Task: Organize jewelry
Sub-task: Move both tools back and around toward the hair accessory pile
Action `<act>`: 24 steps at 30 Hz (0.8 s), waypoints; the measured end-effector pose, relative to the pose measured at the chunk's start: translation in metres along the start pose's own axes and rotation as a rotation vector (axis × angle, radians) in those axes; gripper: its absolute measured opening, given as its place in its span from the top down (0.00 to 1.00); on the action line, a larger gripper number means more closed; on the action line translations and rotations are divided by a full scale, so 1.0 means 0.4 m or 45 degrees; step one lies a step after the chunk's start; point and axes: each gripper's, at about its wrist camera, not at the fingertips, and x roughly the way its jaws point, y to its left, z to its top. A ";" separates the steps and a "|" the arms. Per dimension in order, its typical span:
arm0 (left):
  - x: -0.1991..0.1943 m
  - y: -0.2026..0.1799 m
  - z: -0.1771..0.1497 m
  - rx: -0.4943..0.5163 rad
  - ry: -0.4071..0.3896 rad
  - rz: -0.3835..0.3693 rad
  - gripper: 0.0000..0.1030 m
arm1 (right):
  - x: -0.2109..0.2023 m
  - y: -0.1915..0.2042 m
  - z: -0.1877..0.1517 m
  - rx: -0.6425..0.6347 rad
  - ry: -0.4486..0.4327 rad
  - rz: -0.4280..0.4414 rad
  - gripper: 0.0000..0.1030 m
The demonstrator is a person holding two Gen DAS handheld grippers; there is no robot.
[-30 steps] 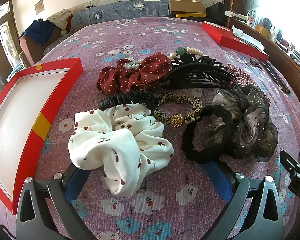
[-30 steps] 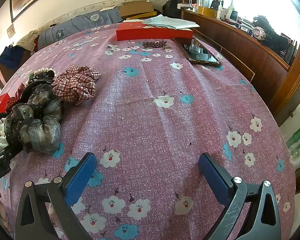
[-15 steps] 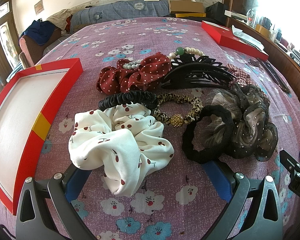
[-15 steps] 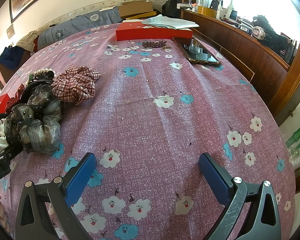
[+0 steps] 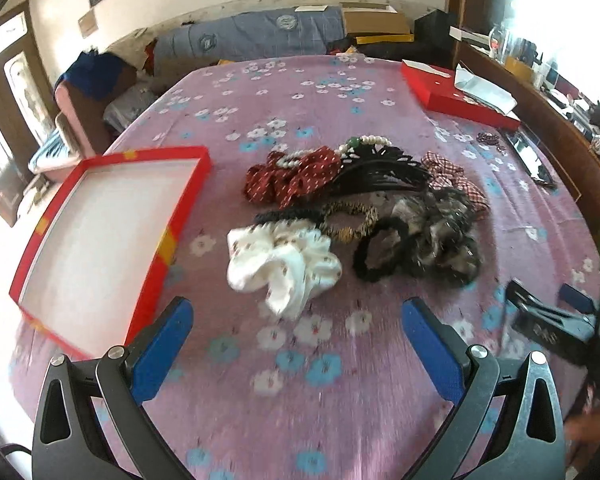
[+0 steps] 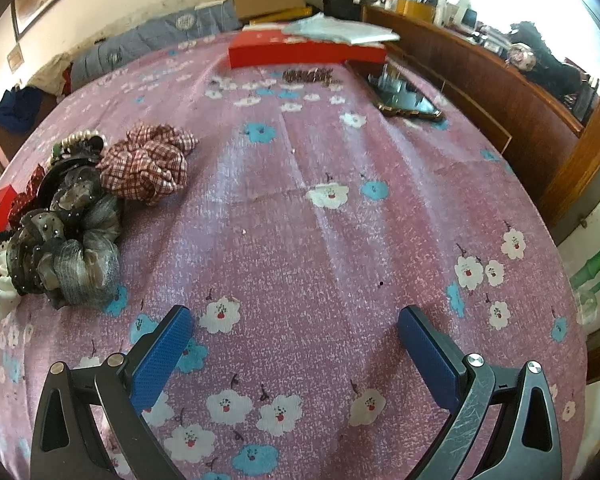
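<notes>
A pile of hair accessories lies on the purple flowered bedspread: a white cherry-print scrunchie [image 5: 284, 264], a red dotted scrunchie [image 5: 292, 178], a black claw clip [image 5: 380, 174], a bead bracelet [image 5: 364, 142], a leopard band [image 5: 352, 220], a black hair tie [image 5: 374, 252], a grey mesh scrunchie [image 5: 440, 236] [image 6: 76, 256] and a plaid scrunchie [image 5: 452, 178] [image 6: 148, 164]. An open red box [image 5: 100, 236] with a white inside lies to the left. My left gripper [image 5: 296, 332] is open and empty, short of the white scrunchie. My right gripper [image 6: 294, 340] is open and empty over bare bedspread.
A red box lid [image 5: 456, 96] [image 6: 304, 54] with papers lies at the far right of the bed. A dark tray [image 6: 404, 96] and a small brown hair piece [image 6: 308, 76] lie near it. A wooden shelf [image 6: 500, 92] runs along the right side. Rolled bedding [image 5: 252, 36] lies at the head.
My left gripper has pulled back and up from the pile, so the white scrunchie now lies well ahead of its fingers. My right gripper has shifted only slightly.
</notes>
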 end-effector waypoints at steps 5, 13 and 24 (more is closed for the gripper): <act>-0.044 0.030 -0.043 -0.076 0.022 -0.034 0.00 | 0.003 -0.003 -0.001 -0.010 0.004 0.007 0.00; -0.084 0.049 -0.099 -0.094 0.020 -0.050 0.00 | -0.003 0.004 0.015 -0.012 0.040 -0.034 0.08; -0.183 0.099 -0.092 -0.074 -0.130 -0.030 0.00 | -0.307 0.070 0.053 -0.123 -0.332 -0.089 0.11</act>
